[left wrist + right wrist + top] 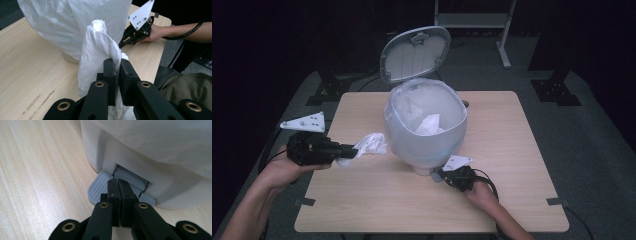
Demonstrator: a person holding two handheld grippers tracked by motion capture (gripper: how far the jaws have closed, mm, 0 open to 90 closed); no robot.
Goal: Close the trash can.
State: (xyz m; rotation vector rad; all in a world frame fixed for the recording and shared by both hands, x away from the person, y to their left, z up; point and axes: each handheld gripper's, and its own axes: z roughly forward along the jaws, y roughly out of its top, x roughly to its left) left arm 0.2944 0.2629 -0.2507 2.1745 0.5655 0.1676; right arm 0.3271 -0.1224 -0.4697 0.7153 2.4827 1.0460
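left claw [346,150] clenched on wad [369,144] | right claw [117,185] clenched, pressing pedal [100,187] | risk: slips off pedal, lid [414,52] drops before wad reaches bin [424,122]

The table [362,210] has a pale wood-grain top, smooth with a soft sheen. The bin [100,147] is smooth, matt white plastic, its pedal [98,188] grey plastic with fine ribs. The liner bag [404,125] is thin, translucent, crinkled plastic film. The white wad [96,52] looks like creased, slightly glossy plastic film. Both grippers' jaws are matt black plastic with brass-coloured rivets
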